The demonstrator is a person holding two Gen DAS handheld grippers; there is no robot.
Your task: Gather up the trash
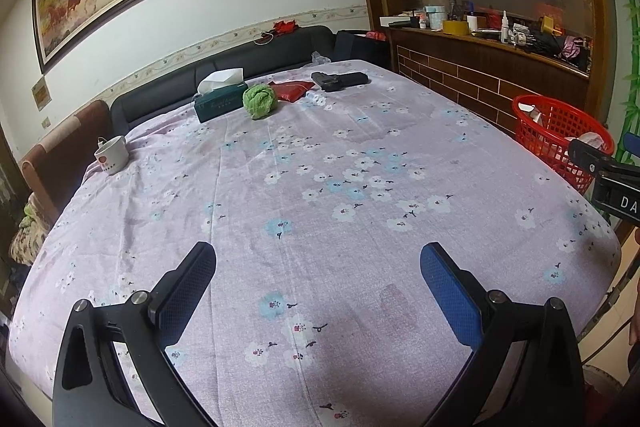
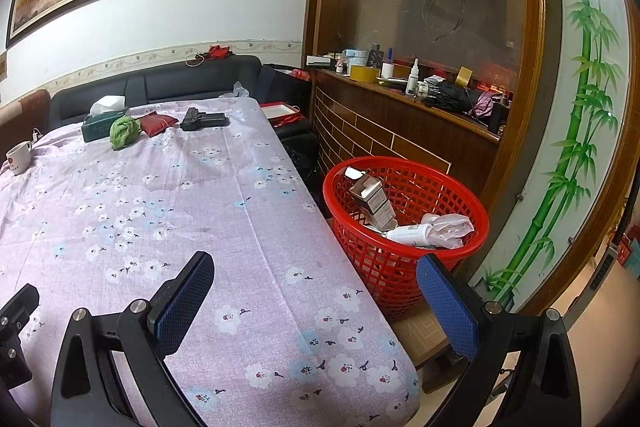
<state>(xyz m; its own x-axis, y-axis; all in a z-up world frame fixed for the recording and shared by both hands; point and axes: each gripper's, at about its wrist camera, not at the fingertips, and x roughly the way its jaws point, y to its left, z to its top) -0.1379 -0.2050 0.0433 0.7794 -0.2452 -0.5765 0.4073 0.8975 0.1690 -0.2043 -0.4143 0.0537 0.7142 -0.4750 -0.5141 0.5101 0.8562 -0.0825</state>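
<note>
Trash (image 2: 404,223) — carton, white bottle, crumpled plastic — sits in red basket (image 2: 460,195) on floor, just right of the table (image 2: 180,207). Left gripper (image 1: 318,267) and right gripper (image 2: 314,275) hover over the floral cloth, fingers spread wide, empty. Tissue box (image 1: 220,101), green cloth (image 1: 260,101), mug (image 1: 113,154) at far edge.

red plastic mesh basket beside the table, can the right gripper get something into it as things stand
Probably yes. The red plastic mesh basket stands open-topped just off the table edge, ahead of the open, empty right gripper. Nothing blocks its rim; the carton and other trash inside leave room.
</note>
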